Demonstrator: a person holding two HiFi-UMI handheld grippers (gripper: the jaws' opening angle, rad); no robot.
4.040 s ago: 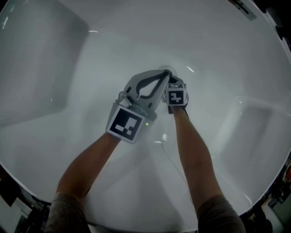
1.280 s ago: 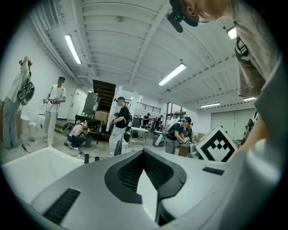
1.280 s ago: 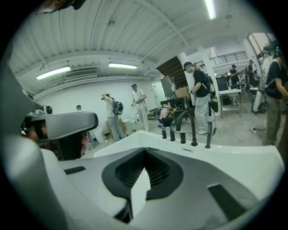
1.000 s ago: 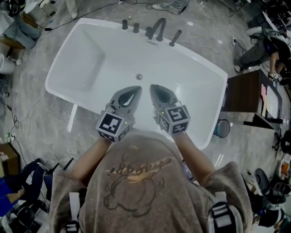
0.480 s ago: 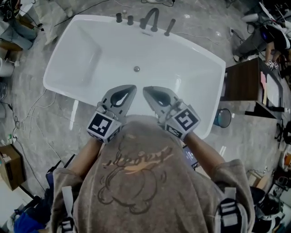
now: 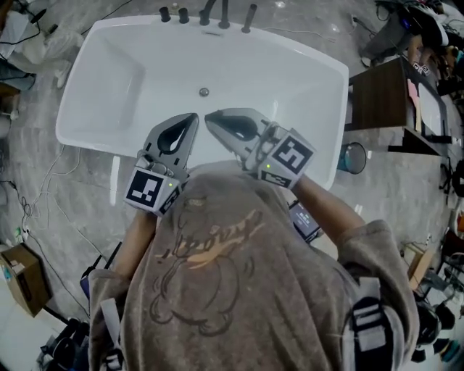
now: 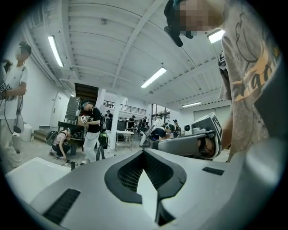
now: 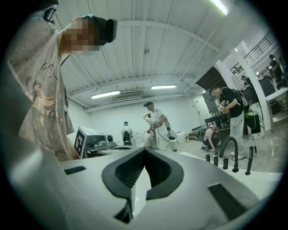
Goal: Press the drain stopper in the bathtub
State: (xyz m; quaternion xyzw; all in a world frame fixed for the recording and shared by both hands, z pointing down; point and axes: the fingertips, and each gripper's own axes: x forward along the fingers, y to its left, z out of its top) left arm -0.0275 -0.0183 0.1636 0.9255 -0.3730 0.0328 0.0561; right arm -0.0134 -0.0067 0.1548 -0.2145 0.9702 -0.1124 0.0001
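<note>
The white bathtub [image 6: 304,80] lies below me, seen from above in the head view. Its small round drain stopper [image 6: 204,92] sits in the tub floor near the far wall, under the dark faucet set [image 6: 210,14]. Both grippers are held up at the person's chest, well above the tub and apart from the stopper. My left gripper [image 6: 190,116] is shut with nothing in it; its tips [image 7: 144,150] meet. My right gripper [image 6: 210,116] is also shut and empty, with its tips [image 8: 145,149] touching. Each gripper view looks out across the room, not at the stopper.
A dark wooden cabinet [image 6: 384,109] stands right of the tub, with a round bin [image 6: 352,157] beside it. Cables trail over the marble floor at left, near a cardboard box [image 6: 22,286]. Several people [image 8: 155,123] stand in the hall behind the faucet [image 8: 229,155].
Four seconds ago both grippers were down at the drain stopper. Since then they have been lifted out of the tub, and over the last second they have drawn back toward the chest.
</note>
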